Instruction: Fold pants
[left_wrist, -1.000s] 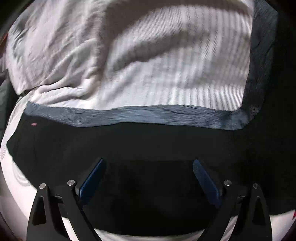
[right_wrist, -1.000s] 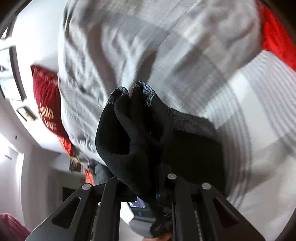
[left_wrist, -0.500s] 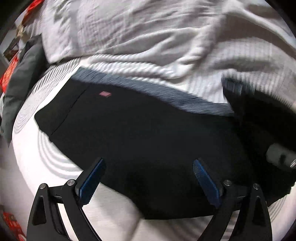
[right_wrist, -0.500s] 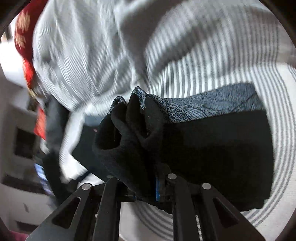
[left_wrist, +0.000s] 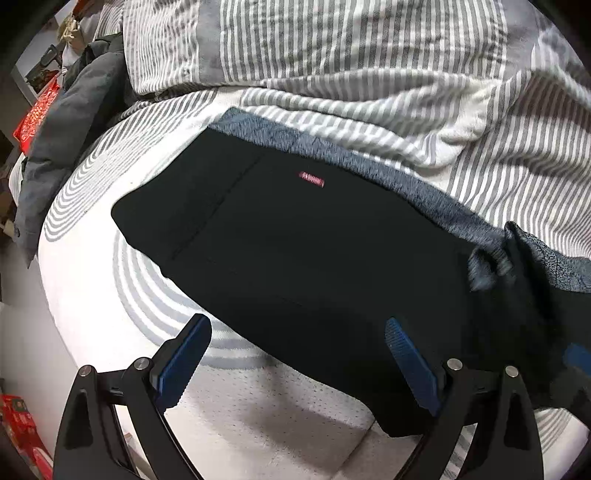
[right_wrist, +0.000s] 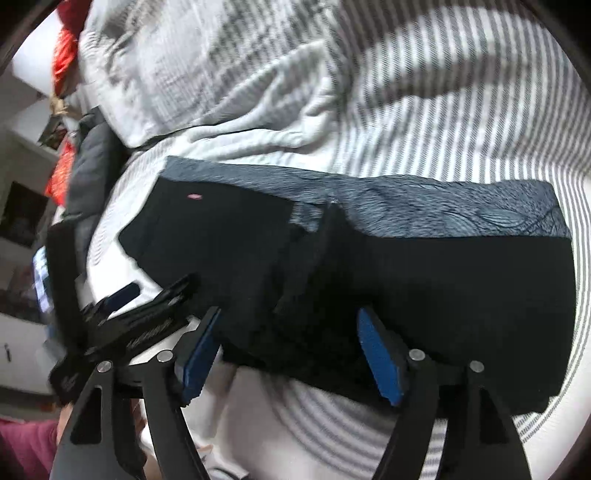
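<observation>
The black pants (left_wrist: 295, 243) lie folded on the bed, with a grey-blue inner lining along their far edge and a small red label (left_wrist: 311, 180). My left gripper (left_wrist: 297, 339) hangs open over their near edge, nothing between its blue pads. In the right wrist view the pants (right_wrist: 424, 280) stretch across the frame, one end freshly dropped onto the rest in a loose ridge. My right gripper (right_wrist: 290, 336) is opening; black cloth lies between the spread jaws and the pads do not press on it. The left gripper (right_wrist: 144, 306) shows at the left.
A grey-and-white striped duvet (left_wrist: 369, 74) is bunched behind the pants. A dark grey garment (left_wrist: 70, 122) lies at the bed's left side, red items beyond it. The white mattress cover (left_wrist: 258, 417) with grey rings runs to the near edge. A magenta sleeve (right_wrist: 26, 446) shows low left.
The right gripper carried the bunched pant end across and down onto the rest, then let go as its jaws spread. The left gripper slid sideways along the pants, still open.
</observation>
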